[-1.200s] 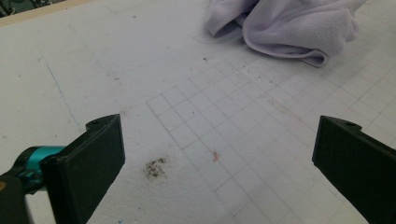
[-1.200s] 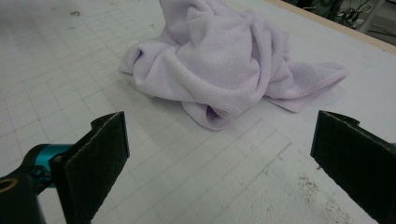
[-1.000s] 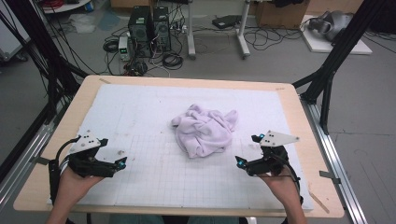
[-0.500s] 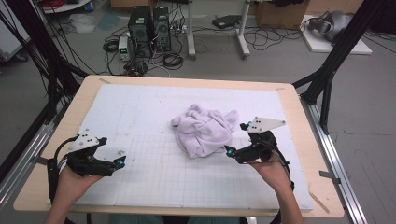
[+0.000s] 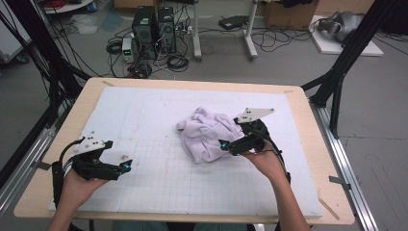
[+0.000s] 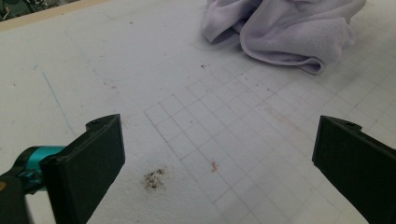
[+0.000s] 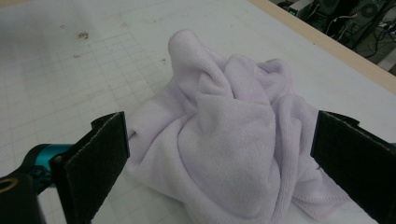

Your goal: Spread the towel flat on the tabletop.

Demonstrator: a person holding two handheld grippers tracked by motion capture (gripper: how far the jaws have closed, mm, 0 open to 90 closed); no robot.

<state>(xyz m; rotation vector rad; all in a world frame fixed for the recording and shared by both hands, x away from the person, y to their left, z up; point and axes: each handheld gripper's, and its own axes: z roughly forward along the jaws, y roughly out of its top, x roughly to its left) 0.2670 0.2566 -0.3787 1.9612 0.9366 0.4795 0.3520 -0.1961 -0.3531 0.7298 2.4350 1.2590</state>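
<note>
Near the middle of the desk (image 5: pixel 298 103), slightly toward my right: one towel (image 5: pixel 208 135), pale lilac, terry-like nap, crumpled into a loose mound on the white gridded mat (image 5: pixel 144 159). Right tongs (image 5: pixel 224 144): jaws spread wide, holding nothing, poised at the towel's right flank with the mound between and just beyond them in the right gripper view. Left tongs (image 5: pixel 126 166): jaws likewise wide apart and empty, low over bare mat, well apart from the towel, which sits up and to the right in the left gripper view. Handling, by my estimate: light, soft, limp; it will sag and drape once lifted, not slippery, not fragile. Suggested hold: the raised ridge of folds on top, or the hemmed edge (image 7: pixel 312 205) lying at the mound's lower right. Small dark stain (image 6: pixel 153 178) on the mat ahead of the left tongs.
</note>
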